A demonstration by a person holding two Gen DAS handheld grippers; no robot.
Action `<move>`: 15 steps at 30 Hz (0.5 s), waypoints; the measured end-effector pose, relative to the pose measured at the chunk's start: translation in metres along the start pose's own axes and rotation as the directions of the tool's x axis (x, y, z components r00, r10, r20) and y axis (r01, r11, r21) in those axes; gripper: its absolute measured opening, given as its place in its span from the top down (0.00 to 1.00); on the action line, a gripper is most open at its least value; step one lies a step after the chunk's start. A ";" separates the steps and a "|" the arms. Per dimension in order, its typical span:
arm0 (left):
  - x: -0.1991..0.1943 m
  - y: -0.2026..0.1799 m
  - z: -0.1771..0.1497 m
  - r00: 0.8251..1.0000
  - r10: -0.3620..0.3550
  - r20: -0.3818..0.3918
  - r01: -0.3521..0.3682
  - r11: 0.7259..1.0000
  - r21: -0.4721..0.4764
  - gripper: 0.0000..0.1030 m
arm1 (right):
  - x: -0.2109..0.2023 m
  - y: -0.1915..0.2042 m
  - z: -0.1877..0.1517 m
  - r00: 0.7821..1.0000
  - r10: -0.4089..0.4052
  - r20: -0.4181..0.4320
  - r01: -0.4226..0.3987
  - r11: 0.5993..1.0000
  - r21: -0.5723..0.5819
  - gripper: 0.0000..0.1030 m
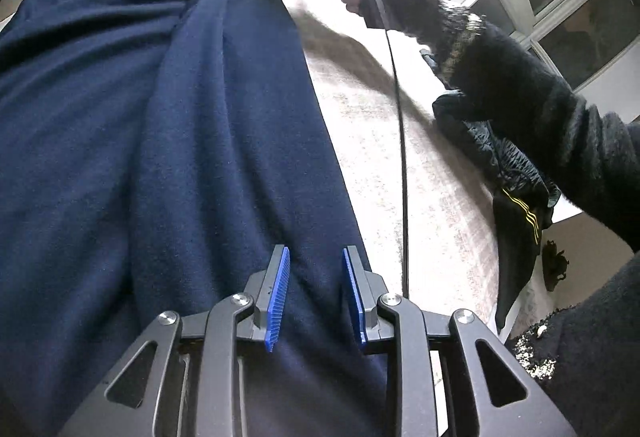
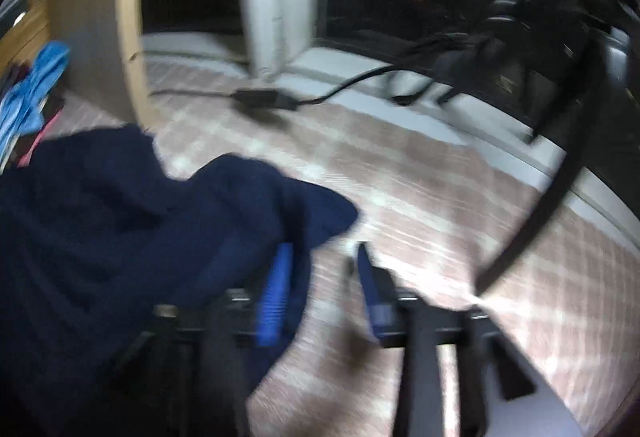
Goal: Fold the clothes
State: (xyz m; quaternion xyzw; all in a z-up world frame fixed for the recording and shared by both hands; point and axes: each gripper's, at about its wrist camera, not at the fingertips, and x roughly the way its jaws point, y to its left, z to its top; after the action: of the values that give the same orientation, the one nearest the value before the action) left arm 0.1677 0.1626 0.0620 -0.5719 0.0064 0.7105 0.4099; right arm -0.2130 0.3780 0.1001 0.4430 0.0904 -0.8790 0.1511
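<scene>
left gripper (image 1: 316,293): blue-padded fingers apart, poised over the navy-blue knit garment (image 1: 160,157), gripping nothing | right gripper (image 2: 324,293): fingers apart, garment's bunched edge draped over the left finger, view blurred | garment: spread on the pale checked bedcover (image 1: 400,141), left of the black cable (image 1: 402,157) | dark clothes pile (image 1: 516,197): right of the cable
</scene>
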 end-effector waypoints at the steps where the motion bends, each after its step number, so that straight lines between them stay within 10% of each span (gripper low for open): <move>1: -0.001 0.001 0.000 1.000 0.000 -0.001 0.000 1.000 -0.001 0.75 | -0.010 -0.004 0.000 1.000 0.001 0.010 -0.002 1.000 0.015 0.60; 15: -0.109 0.048 -0.070 0.988 0.080 0.133 -0.057 0.984 -0.171 0.75 | -0.161 0.004 -0.112 0.943 0.329 0.051 -0.331 0.907 0.259 0.57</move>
State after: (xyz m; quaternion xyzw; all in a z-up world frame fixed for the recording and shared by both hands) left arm 0.1967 0.0348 0.1050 -0.5525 -0.0621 0.7606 0.3353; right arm -0.0369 0.4375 0.1637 0.4653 -0.1043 -0.8464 0.2372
